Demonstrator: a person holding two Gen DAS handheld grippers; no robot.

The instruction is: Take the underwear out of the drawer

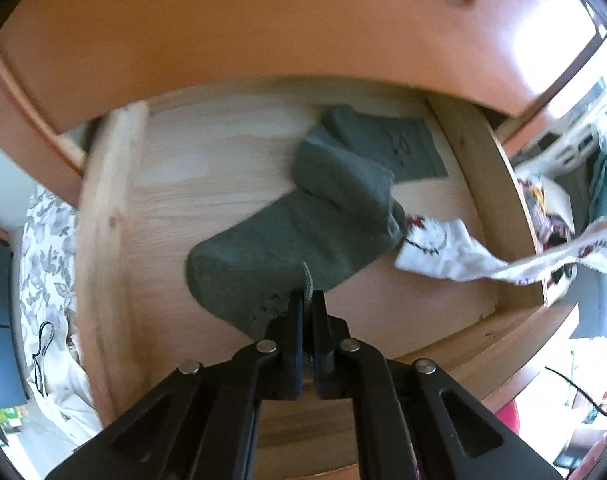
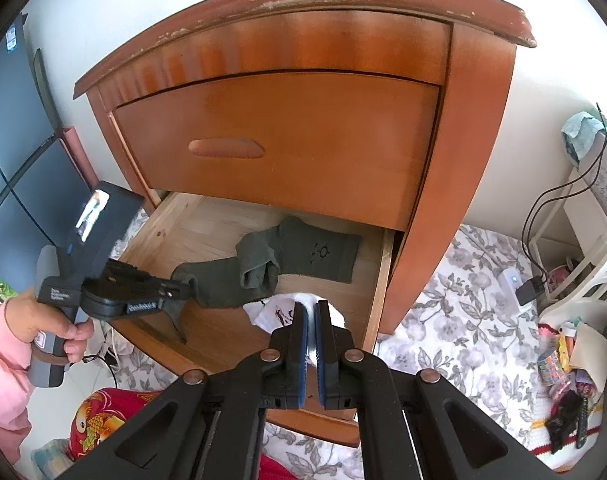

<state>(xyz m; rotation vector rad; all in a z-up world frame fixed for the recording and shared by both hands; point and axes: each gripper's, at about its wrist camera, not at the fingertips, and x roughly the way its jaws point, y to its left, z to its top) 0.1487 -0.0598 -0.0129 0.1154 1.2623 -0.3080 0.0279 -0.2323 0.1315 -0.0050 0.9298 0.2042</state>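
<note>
In the open drawer (image 2: pixel 207 236), at six o'clock, the left gripper (image 1: pixel 308 300) fingers clamp a grey sock (image 1: pixel 287 240) edge for lifting; the right gripper (image 2: pixel 312 312) pinches a white sock (image 2: pixel 271 312) at four o'clock.

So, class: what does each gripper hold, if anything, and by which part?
The left gripper pinches the dark green sock by a raised fold near its end. The right gripper is shut on the white patterned sock, at one bunched end.

Green sock (image 1: pixel 303 232) lies in drawer (image 1: pixel 483 168); white sock (image 1: pixel 435 252) apparently rightward.
</note>
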